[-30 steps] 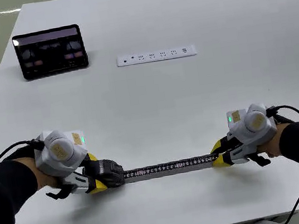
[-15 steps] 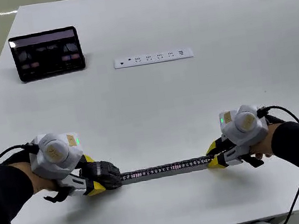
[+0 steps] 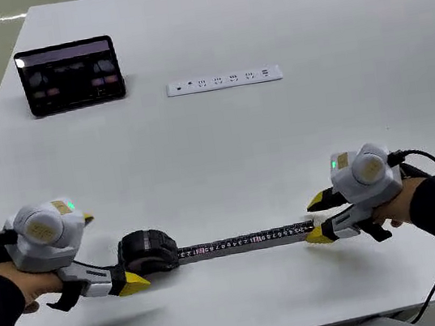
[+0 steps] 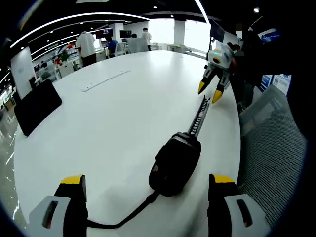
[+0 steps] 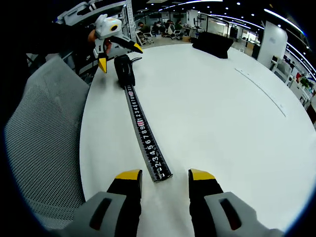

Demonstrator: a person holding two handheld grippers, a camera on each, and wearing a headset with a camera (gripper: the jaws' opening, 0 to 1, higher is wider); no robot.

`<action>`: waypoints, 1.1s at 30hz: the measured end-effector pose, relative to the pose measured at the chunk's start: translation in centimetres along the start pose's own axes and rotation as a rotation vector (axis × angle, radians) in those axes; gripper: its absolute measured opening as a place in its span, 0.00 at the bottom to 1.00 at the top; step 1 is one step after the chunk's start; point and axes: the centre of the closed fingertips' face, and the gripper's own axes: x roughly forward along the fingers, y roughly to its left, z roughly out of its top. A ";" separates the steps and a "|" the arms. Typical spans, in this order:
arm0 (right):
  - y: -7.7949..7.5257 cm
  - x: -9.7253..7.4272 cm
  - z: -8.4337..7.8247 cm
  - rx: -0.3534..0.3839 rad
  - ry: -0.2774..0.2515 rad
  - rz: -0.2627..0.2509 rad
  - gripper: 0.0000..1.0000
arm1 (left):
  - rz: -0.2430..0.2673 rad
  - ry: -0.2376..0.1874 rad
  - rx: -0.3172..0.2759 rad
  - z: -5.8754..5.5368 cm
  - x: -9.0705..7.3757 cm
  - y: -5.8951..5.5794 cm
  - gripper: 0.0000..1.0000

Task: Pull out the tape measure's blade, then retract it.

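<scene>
The pull-out looks done: the tape measure point(image 3: 150, 251) lies on the table point(image 3: 279, 137) just ahead of the left gripper point(image 3: 115, 254), its blade point(image 3: 246, 242) reaching the right gripper point(image 3: 316, 219), and as all 2 grippers gape wide and empty, retracting likely needs the case gripped.

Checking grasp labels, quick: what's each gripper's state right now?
Left gripper: open, holding nothing; tape measure lies free.
Right gripper: open, holding nothing; blade lies free.
</scene>
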 end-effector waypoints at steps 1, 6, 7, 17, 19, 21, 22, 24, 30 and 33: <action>-0.1 -0.2 -0.1 0.009 -0.007 -0.014 0.34 | 0.016 0.007 -0.027 -0.4 -0.4 0.3 1.00; -0.7 -2.5 0.5 0.047 -0.107 -0.111 0.39 | 0.145 -0.069 -0.129 -0.6 -2.2 2.3 1.00; -0.9 -3.1 0.6 0.056 -0.125 -0.132 0.42 | 0.145 -0.091 -0.153 -0.5 -2.5 2.2 1.00; 0.5 -8.3 -2.0 0.143 -0.219 -0.300 0.65 | 0.163 -0.148 -0.226 -3.2 -5.6 0.7 1.00; 1.3 -9.0 -2.7 0.159 -0.221 -0.311 0.70 | 0.167 -0.155 -0.219 -3.6 -6.5 0.5 1.00; 1.8 -9.7 -3.7 0.161 -0.214 -0.335 0.71 | 0.178 -0.170 -0.224 -3.9 -7.4 0.6 1.00; 1.8 -10.0 -3.9 0.160 -0.217 -0.356 0.71 | 0.180 -0.176 -0.229 -3.9 -7.8 0.6 1.00; 2.3 -10.5 -4.4 0.174 -0.231 -0.352 0.72 | 0.194 -0.197 -0.223 -3.7 -8.7 0.8 1.00; 3.3 -10.8 -5.2 0.206 -0.221 -0.346 0.84 | 0.196 -0.176 -0.149 -3.6 -9.5 0.4 1.00; 3.3 -10.8 -5.6 0.188 -0.196 -0.341 0.91 | 0.201 -0.180 -0.153 -3.7 -9.6 0.5 1.00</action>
